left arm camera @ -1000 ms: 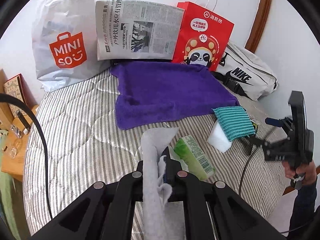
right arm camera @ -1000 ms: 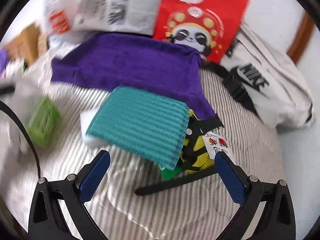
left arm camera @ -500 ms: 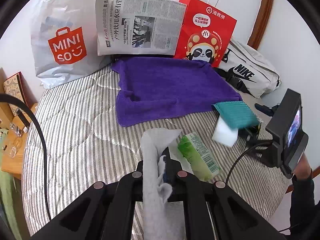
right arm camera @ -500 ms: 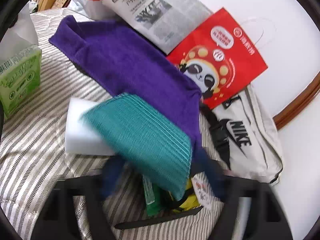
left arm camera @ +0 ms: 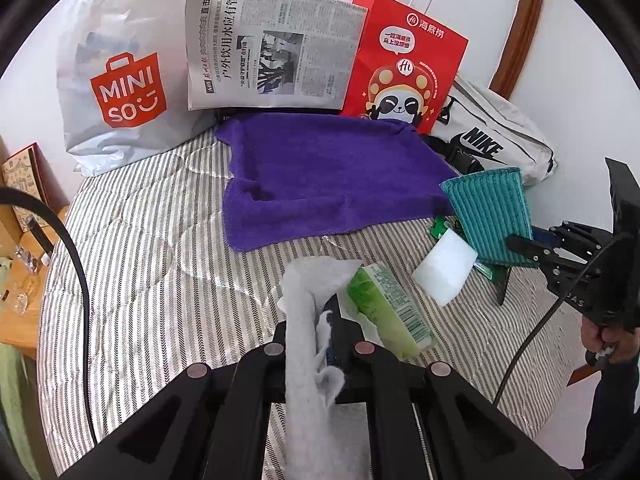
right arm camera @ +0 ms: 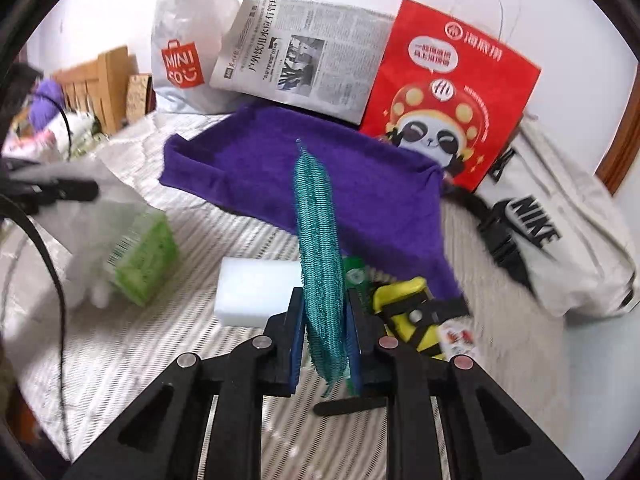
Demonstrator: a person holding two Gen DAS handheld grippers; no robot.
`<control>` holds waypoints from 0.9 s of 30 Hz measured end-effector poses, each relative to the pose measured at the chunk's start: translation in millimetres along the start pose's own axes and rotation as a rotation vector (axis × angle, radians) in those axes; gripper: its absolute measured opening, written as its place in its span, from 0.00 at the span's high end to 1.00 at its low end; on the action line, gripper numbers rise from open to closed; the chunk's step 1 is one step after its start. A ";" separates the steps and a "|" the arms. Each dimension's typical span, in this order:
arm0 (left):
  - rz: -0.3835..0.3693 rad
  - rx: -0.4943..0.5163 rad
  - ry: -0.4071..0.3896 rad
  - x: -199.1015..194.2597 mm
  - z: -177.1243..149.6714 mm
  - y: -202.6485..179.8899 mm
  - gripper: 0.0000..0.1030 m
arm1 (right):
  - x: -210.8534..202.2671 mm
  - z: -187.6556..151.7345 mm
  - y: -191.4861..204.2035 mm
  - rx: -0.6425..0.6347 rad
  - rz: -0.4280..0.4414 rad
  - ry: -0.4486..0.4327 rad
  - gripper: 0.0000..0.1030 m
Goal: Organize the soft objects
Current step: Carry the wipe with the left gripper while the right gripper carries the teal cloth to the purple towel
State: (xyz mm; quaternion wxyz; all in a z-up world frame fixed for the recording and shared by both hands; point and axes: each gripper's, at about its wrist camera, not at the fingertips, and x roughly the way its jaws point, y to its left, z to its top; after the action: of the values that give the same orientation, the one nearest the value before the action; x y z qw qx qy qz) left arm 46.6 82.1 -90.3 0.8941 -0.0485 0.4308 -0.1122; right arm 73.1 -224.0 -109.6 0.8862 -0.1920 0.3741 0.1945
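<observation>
My left gripper [left arm camera: 316,320] is shut on a white tissue [left arm camera: 308,344] that stands up between its jaws. A green tissue pack [left arm camera: 386,312] lies just to its right on the striped bed. My right gripper [right arm camera: 324,332] is shut on a teal ribbed cloth [right arm camera: 318,248], held edge-on and lifted above the bed; it also shows in the left wrist view [left arm camera: 492,212]. A white sponge block [right arm camera: 256,292] lies under and left of the cloth. A purple towel [left arm camera: 328,172] is spread flat at the back of the bed.
A white Miniso bag [left arm camera: 116,80], a newspaper [left arm camera: 272,52], a red panda bag [left arm camera: 404,64] and a white Nike bag [left arm camera: 492,140] line the wall. A yellow and black item [right arm camera: 408,320] lies right of my right gripper. A wooden nightstand [left arm camera: 20,248] stands at the left.
My right gripper, open a second ago, has closed on the teal cloth and lifted it off the white sponge. My left gripper still holds the tissue.
</observation>
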 end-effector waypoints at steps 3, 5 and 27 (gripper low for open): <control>-0.008 -0.001 0.001 0.1 -0.5 -1.1 0.94 | 11.8 -1.2 -0.8 0.041 0.025 0.035 0.82; -0.006 -0.002 0.003 0.2 -0.3 -1.5 0.94 | 22.5 -0.4 -3.5 0.080 0.033 0.051 0.82; -0.053 -0.022 -0.037 -13.5 22.3 -3.8 0.94 | 12.1 29.0 -26.6 0.246 0.033 0.029 0.82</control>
State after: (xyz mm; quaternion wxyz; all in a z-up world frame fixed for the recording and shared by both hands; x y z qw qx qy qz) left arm 55.3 81.4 -65.5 0.8980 -0.0717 0.4141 -0.1301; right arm 111.0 -230.1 -94.6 0.8943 -0.0786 0.4109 0.1588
